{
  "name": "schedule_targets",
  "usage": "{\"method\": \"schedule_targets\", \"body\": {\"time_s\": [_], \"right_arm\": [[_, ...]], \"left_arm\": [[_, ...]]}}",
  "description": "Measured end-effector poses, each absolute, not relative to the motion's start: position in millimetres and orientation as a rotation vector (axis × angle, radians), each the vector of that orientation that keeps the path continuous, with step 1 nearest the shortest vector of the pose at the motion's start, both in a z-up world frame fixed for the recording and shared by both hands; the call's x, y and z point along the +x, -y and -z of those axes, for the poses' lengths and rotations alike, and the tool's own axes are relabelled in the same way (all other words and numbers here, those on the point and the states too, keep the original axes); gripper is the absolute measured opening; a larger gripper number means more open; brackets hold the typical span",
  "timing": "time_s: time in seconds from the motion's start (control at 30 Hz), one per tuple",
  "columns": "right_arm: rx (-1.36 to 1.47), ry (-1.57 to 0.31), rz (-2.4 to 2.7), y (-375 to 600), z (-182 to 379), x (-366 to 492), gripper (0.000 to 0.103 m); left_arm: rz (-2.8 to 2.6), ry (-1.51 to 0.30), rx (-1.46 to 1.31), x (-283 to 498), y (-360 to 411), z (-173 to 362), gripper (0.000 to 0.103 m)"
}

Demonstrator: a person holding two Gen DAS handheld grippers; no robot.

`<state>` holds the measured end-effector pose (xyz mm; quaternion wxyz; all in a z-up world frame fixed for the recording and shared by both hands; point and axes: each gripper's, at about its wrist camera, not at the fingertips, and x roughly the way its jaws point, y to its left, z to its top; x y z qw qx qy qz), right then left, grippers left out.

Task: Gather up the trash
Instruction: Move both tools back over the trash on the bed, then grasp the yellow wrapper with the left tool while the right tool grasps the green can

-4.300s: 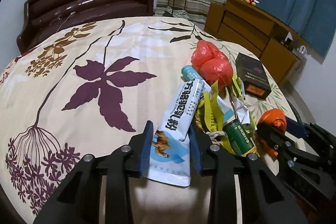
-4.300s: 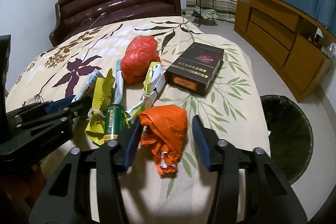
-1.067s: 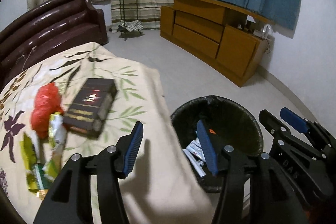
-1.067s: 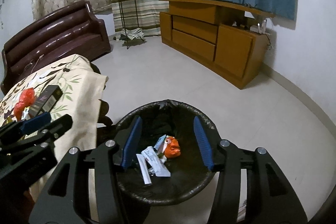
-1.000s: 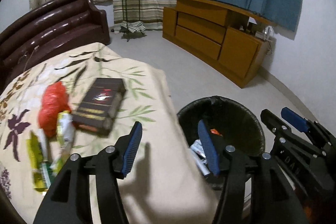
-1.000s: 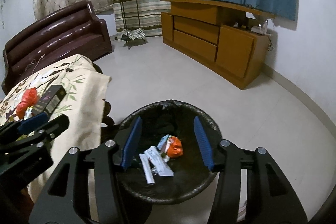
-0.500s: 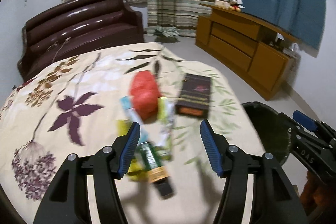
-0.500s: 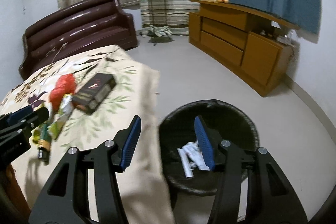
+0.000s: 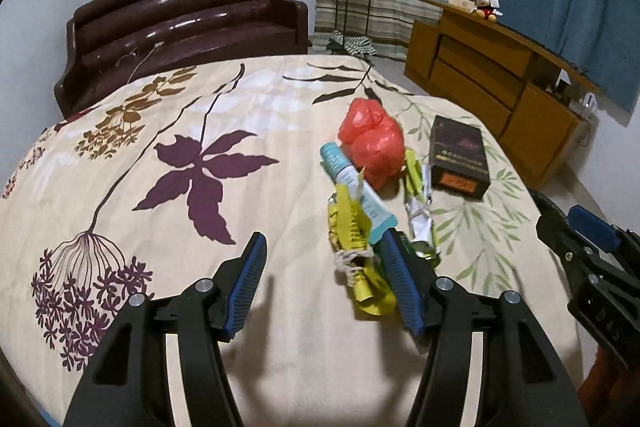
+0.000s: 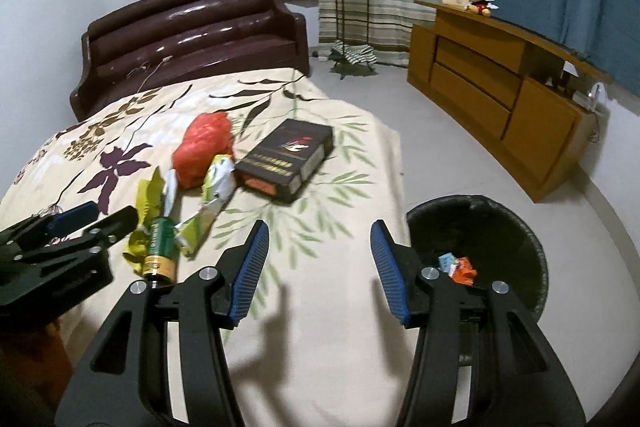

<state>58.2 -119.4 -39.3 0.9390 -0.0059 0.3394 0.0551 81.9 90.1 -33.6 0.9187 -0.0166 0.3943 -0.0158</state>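
A bedroom with a dark headboard, striped curtains and a wooden cabinet is framing a bed [image 9: 224, 131] under a leaf-printed cover, where the remaining trash is lying in a loose heap near the bed's right edge. The left gripper [image 9: 326, 283] is hanging over the cover with its jaws standing wide and nothing between them, its right finger just beside the yellow wrapper [image 9: 352, 227] and covering most of the green can [image 10: 162, 245]. The right gripper [image 10: 316, 267] is also gaping and empty, hovering over bare cover between the heap and the black bin [image 10: 520, 223] on the floor, which is already holding a few scraps.

The red bag [image 9: 372, 143], a teal tube [image 9: 356, 187], a white-and-green packet [image 10: 218, 179] and the yellow wrapper are overlapping, so a grip on one is likely dragging neighbours along and dropping them on the floor short of the bin. The can is lying on its side and is apt to be rolling away if a finger nudges it. The dark box [image 9: 460, 157] is looking broad for these jaws and may be slipping out. Both grippers are working close together, so they are risking a knock against each other.
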Motion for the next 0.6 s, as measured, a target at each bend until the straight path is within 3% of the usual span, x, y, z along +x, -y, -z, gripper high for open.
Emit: {"method": "schedule_targets", "body": {"time_s": [0.27,0.5,0.6], "right_arm": [[-0.014,-0.715,-0.133,107,45,58,0.052],[-0.016,-0.725,-0.142,102,50,60,0.052],[-0.016,-0.725,-0.141,101,50,60,0.052]], "left_arm": [[0.061,-0.858,-0.04,90,-90,44,0.057],[0.108,-0.872,-0.044,92,-89,48,0.028],[0.128,-0.865,-0.04,90,-87,48,0.023]]}}
